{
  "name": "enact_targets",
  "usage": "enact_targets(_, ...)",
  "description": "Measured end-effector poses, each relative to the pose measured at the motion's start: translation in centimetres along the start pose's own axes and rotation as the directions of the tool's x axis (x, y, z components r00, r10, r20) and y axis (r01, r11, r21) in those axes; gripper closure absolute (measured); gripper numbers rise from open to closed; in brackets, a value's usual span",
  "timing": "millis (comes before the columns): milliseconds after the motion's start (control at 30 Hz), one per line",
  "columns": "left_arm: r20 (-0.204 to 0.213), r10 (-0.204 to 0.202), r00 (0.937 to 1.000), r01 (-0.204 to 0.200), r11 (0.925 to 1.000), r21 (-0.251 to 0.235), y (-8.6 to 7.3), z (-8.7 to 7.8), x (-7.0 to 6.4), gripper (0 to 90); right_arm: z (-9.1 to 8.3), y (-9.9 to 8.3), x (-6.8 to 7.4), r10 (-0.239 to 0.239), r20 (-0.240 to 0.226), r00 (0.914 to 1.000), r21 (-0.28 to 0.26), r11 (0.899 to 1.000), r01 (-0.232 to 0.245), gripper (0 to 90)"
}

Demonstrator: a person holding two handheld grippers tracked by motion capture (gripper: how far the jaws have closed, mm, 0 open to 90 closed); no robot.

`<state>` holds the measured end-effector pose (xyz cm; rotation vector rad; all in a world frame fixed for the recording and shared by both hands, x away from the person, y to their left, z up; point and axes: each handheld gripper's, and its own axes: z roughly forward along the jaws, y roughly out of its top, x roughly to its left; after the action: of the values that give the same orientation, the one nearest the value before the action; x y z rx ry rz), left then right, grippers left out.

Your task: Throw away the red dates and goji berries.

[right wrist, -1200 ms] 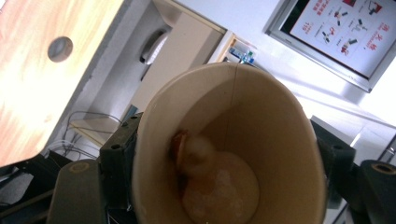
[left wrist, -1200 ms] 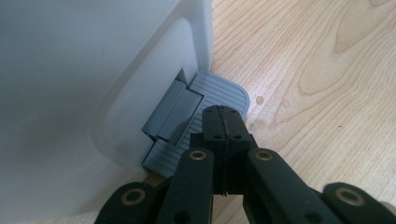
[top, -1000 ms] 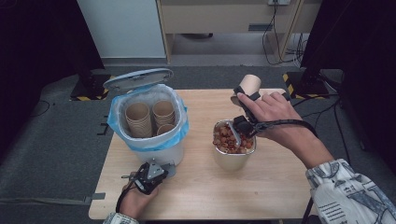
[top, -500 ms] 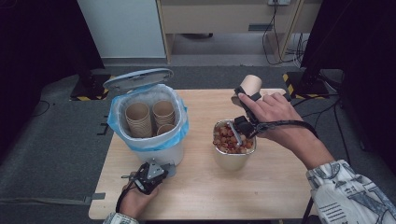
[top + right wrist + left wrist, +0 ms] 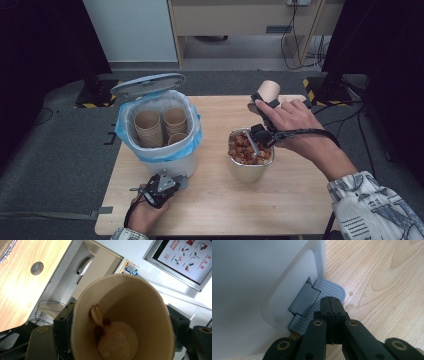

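A white pedal bin [image 5: 160, 155] with a blue liner stands at the table's left, lid up, holding several stacked paper cups [image 5: 148, 127]. My left gripper [image 5: 161, 184] [image 5: 332, 302] is shut and presses its tips on the bin's grey foot pedal [image 5: 329, 288]. My right gripper [image 5: 261, 102] is shut on a brown paper cup [image 5: 269, 91] [image 5: 125, 315], tipped mouth-down over a metal bowl [image 5: 250, 167] of food scraps [image 5: 246, 148]. A few scraps still cling inside the cup [image 5: 97, 315].
The wooden table [image 5: 300, 210] has bare room at the front and right. Beyond it stand a beige cabinet [image 5: 235, 20] and cables on the floor. The bin's lid [image 5: 147, 84] leans back over the table's far left edge.
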<state>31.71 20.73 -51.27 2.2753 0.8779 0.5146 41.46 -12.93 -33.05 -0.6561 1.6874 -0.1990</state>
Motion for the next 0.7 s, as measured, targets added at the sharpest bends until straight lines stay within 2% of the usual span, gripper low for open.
enact_targets(467, 0.000, 0.000, 1.0000, 0.000, 1.0000, -0.001, 0.00, 0.00, 0.00, 89.8, 0.02, 0.00, -0.24, 0.014, 0.006, 0.9999, -0.008, 1.000, -0.014, 28.0)
enact_targets(700, 0.000, 0.000, 1.0000, 0.000, 1.0000, 0.000, 0.00, 0.00, 0.00, 89.8, 0.28, -0.18, -0.39, 0.067, 0.002, 0.9977, -0.018, 0.998, -0.067, 28.0)
